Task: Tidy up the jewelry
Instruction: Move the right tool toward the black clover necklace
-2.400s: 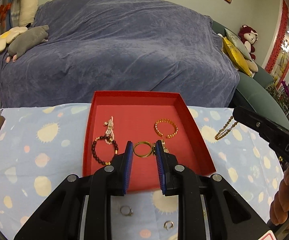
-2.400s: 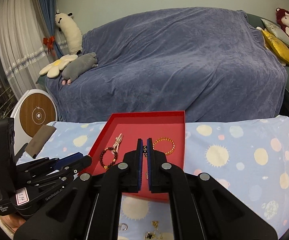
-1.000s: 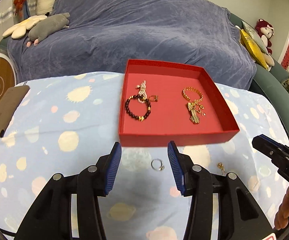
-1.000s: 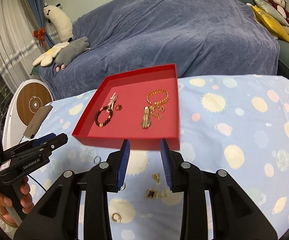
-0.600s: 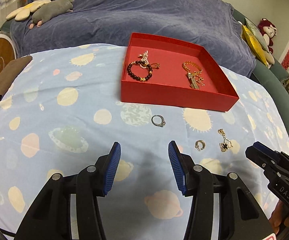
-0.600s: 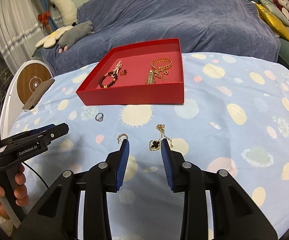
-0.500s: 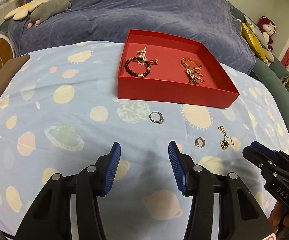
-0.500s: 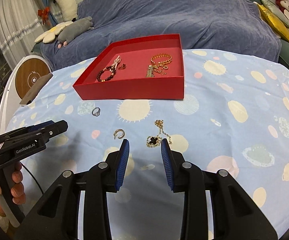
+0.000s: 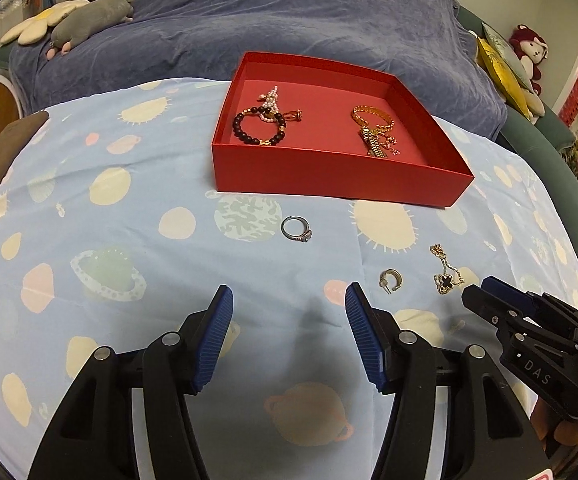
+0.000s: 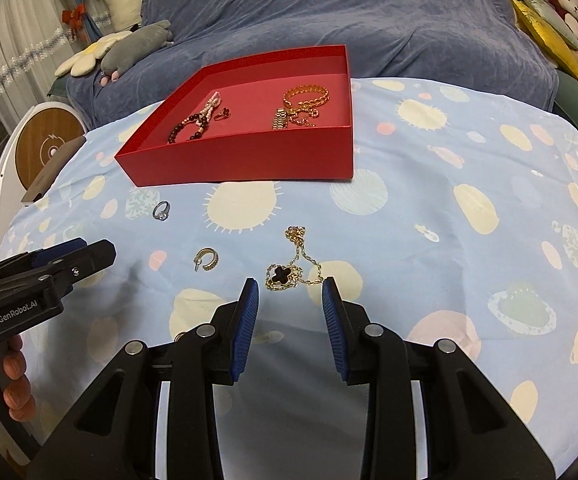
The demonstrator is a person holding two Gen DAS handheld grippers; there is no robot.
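A red tray [image 9: 329, 180] [image 10: 249, 160] holds a dark bead bracelet [image 9: 257, 130], a gold bracelet [image 9: 371, 118] and a gold watch band [image 9: 375, 146]. On the cloth in front of it lie a silver ring [image 9: 296, 229] [image 10: 161, 211], a hoop earring [image 9: 390, 280] [image 10: 206, 260] and a gold clover chain [image 9: 445, 271] [image 10: 291, 268]. My left gripper [image 9: 289, 302] is open and empty, short of the ring. My right gripper [image 10: 289, 290] is open and empty, just short of the clover chain; it also shows in the left wrist view [image 9: 489, 294].
The table carries a blue cloth with planet prints [image 9: 129, 240]. A sofa under a blue throw [image 9: 289, 20] stands behind it, with plush toys [image 10: 129, 48]. A brown flat object [image 9: 5, 148] lies at the table's left edge. A round white device [image 10: 45, 148] stands at left.
Both grippers have pulled back from over the tray toward the table's near side and opened. The loose ring, earring and chain have come into view in front of them.
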